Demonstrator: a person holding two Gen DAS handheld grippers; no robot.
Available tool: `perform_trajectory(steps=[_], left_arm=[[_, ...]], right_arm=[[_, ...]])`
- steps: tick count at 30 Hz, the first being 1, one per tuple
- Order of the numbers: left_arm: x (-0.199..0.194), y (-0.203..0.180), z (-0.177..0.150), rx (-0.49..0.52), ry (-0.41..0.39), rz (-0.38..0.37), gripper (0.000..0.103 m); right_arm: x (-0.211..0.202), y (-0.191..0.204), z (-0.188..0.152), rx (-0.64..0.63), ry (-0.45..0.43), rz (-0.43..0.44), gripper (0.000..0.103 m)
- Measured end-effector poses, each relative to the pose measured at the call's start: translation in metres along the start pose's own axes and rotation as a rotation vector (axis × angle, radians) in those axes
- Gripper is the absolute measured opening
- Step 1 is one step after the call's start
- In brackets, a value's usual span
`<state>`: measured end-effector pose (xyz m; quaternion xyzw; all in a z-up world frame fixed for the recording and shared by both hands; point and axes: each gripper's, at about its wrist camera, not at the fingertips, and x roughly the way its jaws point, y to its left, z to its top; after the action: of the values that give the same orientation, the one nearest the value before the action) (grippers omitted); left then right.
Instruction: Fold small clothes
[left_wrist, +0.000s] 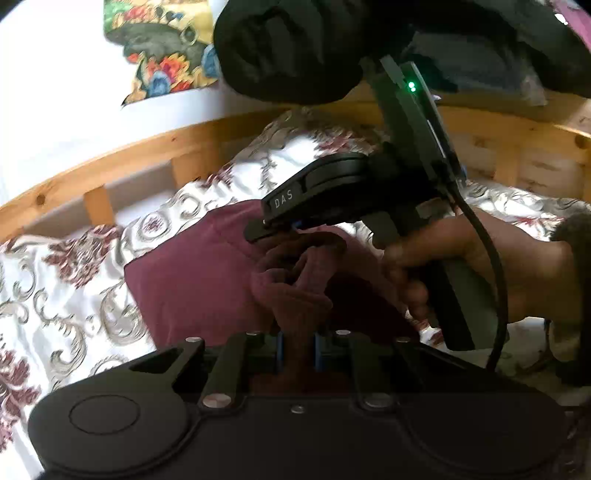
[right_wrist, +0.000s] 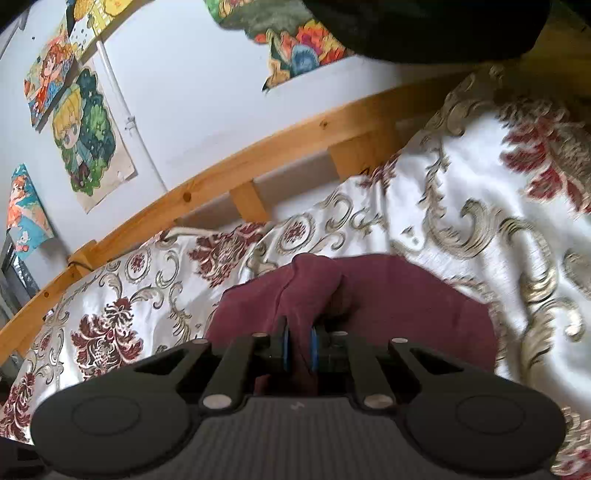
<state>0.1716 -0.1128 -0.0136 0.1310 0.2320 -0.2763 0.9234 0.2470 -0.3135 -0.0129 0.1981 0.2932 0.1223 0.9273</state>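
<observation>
Both tools pinch the maroon garment (left_wrist: 192, 280) at mid-fold: left tool (left_wrist: 298, 345) clamped on a bunched edge at 6 o'clock, right tool (right_wrist: 300, 349) likewise. Beyond, the garment's far part lies on the bed (right_wrist: 461, 192); folding seems barely begun.

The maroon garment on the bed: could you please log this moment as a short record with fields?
garment: maroon garment, partly bunched, lying on the floral bedspread
left gripper: shut on a fold of the cloth
right gripper: shut on a raised fold of the same cloth
hand: holds the right gripper's handle
surroundings: wooden bed rail, pictures on the wall
fold status: not yet neatly folded
</observation>
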Motion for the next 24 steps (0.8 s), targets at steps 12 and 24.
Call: perform_trajectory(steps=[12,24], left_arm=[[0.024,-0.022,0.015,0.017,-0.043,-0.118,0.015],[0.047,-0.037,0.010,0.017,0.018,-0.161,0.016]], right_arm=[[-0.020,-0.033,0.013,-0.005,-0.024,-0.077,0.012],[-0.021,-0.053,0.013,0.049,0.020,-0.132,0.012]])
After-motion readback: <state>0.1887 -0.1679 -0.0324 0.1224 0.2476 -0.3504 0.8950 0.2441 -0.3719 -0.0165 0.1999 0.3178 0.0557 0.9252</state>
